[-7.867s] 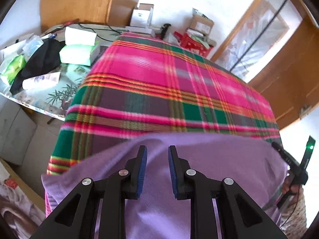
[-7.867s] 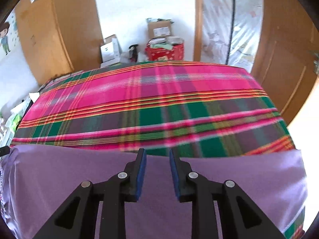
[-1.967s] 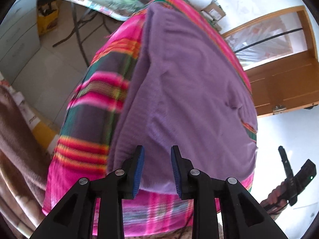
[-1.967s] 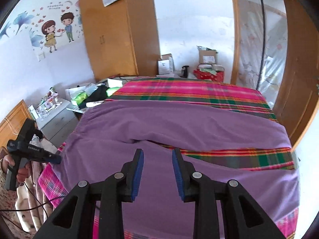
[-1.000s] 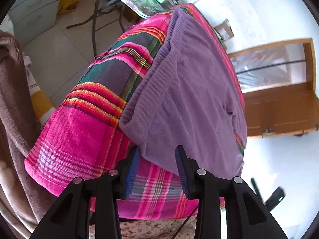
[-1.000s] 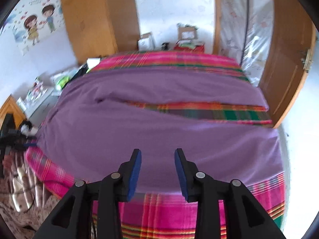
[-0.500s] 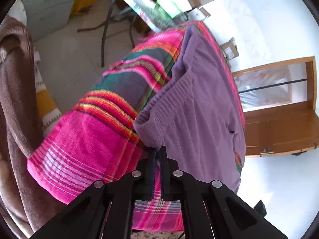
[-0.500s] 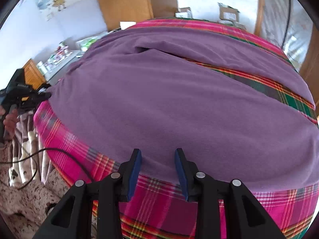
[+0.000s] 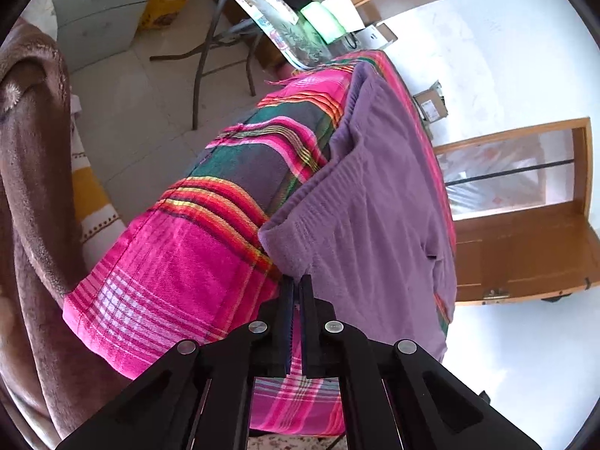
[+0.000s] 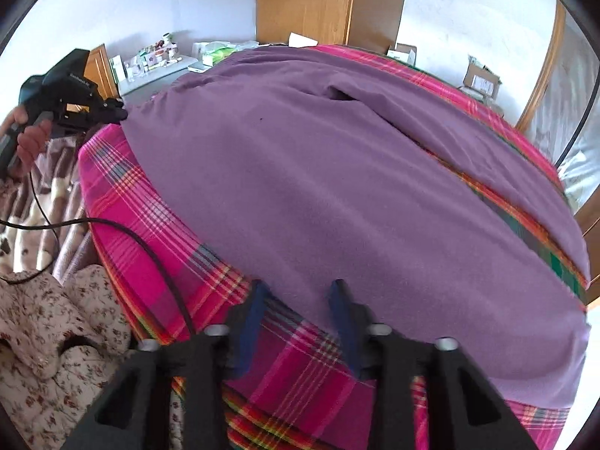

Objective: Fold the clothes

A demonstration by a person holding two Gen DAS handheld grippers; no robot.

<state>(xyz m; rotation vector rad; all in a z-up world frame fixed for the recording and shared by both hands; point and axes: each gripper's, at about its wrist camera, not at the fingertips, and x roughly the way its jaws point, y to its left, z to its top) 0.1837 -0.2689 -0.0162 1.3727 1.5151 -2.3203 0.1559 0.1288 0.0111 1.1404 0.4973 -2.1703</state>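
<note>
Purple trousers point(image 9: 378, 202) lie spread across a bed covered by a pink, green and red plaid blanket point(image 9: 180, 262). My left gripper point(image 9: 295, 281) is shut on the near corner of their ribbed waistband at the bed's edge. In the right wrist view the same purple trousers point(image 10: 337, 172) fill the middle, with both legs running away to the right. My right gripper point(image 10: 298, 288) stands open just above the near hem, its blue pads on either side of the cloth edge, nothing pinched. The left gripper point(image 10: 112, 110) shows at the far left, held by a hand point(image 10: 26, 142).
A brown blanket point(image 9: 26, 187) hangs at the left. A folding table point(image 9: 285, 18) with packets stands beyond the bed's corner. Wooden doors point(image 9: 525, 255) are to the right, a wardrobe point(image 10: 322, 0) behind. A black cable point(image 10: 123, 232) drapes over floral bedding point(image 10: 45, 337).
My left gripper has closed from open onto the waistband corner within the last second. My right gripper has come down low and close to the near hem of the trousers.
</note>
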